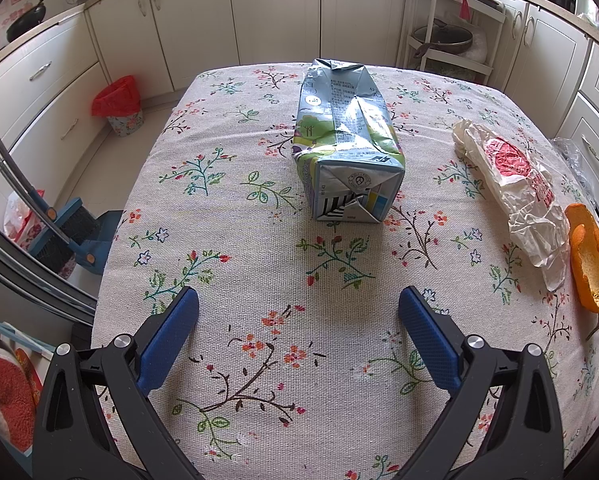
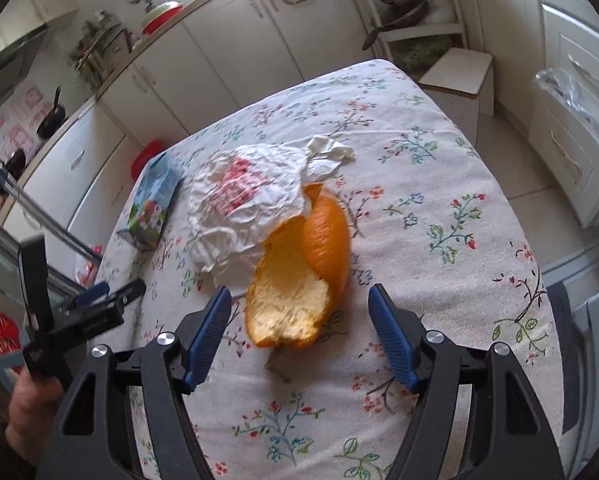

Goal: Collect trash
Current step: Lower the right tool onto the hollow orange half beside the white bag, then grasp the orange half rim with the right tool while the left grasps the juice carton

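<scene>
Orange peel (image 2: 299, 276) between right hand-held gripper (image 2: 299, 300) pads, untouched | jaws apart | left hand-held gripper (image 1: 297, 304) apart, empty

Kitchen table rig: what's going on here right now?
A person with a gripper in each hand is clearing trash off a floral tablecloth. The right gripper stands open around an orange peel, pads not touching it. The left gripper is open and empty, pointed at a crumpled milk carton lying on its side. A crumpled plastic bag lies against the peel. Nothing is picked up yet; a red-lined bin stands on the floor.
</scene>
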### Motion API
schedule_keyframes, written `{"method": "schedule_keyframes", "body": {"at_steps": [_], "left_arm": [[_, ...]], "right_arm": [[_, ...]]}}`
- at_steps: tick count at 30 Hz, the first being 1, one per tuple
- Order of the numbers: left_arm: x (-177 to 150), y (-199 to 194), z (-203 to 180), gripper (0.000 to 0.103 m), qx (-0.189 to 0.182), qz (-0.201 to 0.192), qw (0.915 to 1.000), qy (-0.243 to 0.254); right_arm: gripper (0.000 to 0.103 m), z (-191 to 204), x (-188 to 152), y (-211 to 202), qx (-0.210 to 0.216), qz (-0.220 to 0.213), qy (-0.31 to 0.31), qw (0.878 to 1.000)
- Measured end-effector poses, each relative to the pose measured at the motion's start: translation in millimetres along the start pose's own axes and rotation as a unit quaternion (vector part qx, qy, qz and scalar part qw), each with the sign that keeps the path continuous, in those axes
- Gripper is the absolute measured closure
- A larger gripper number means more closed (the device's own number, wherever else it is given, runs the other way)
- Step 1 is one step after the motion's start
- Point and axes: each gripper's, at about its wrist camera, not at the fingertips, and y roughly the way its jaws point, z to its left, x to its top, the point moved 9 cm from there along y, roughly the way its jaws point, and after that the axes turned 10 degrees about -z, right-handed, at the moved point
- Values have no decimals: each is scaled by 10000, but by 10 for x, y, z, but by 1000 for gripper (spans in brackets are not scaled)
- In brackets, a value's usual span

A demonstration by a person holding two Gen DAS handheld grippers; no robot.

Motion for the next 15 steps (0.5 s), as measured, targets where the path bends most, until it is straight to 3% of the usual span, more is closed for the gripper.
{"method": "schedule_keyframes", "body": {"at_steps": [6,9,11,15], "left_arm": [[-44,-32,-30,8,-239,144,9994,198],[-24,-49,-21,8,-348,164,9992,54],[1,-77,-24,8,-503,120,9986,-77],[115,-173,-68,8,-603,-135,9980,-122]], "right_arm": [[52,-79,90,91,-36,-19,241,9997],[66,-57,116,103,-24,-23,229,9997],[75,-51,116,104,-22,-10,208,9998],[82,-81,90,101,49,73,315,9995]]}}
